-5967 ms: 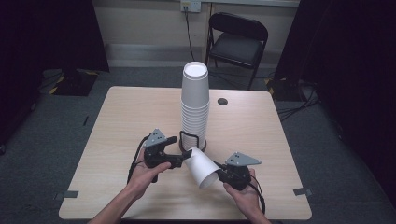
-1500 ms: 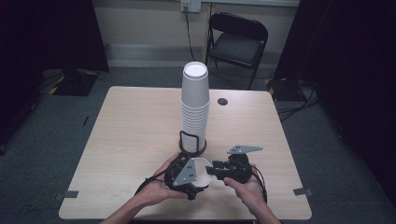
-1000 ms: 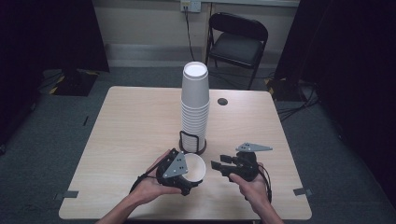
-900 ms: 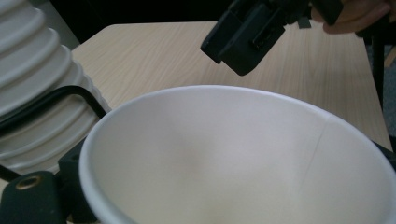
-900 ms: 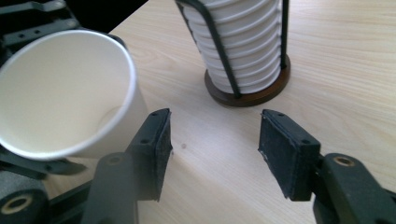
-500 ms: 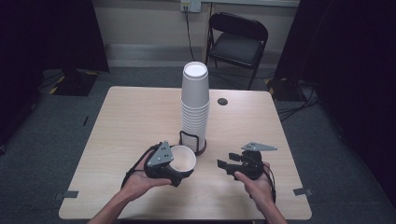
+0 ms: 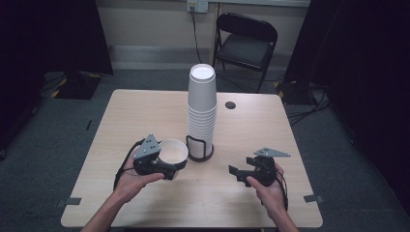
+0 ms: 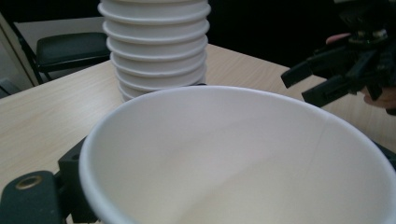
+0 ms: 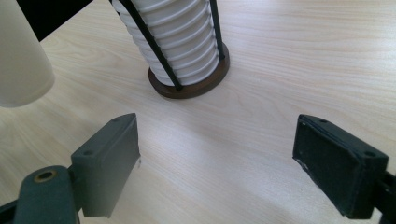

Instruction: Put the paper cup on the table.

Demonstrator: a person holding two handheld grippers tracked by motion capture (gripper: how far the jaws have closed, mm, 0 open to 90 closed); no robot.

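1. Nearest the person, the left gripper [image 7: 162, 166] is clamped on a single paper cup [image 7: 173, 151], its mouth facing up and a little toward the high camera; in the left gripper view the cup's rim [image 8: 233, 140] spans almost the whole width.
2. The right gripper [image 7: 240, 173] hovers over the table [image 7: 121, 121] with nothing in it; its jaws have just been opening and now stand wide apart, bare wood between them in the right gripper view.
3. The relation that counts: the cup sits just left of the cup stack [image 7: 201, 108], near its foot, with its long axis close to upright and slightly tilted. The left hand is much the nearer to the stack; the right is well apart, on the other side.
4. Farther off, the stack rises from a wire holder [image 7: 199, 147] on a dark round base [image 9: 191, 86]; beyond the table stands a folding chair [image 7: 246, 43].
5. Against 1 second ago: the cup has moved left and away from the right gripper, which has drawn off to the right. 6 seconds ago both grippers met at the tilted cup.
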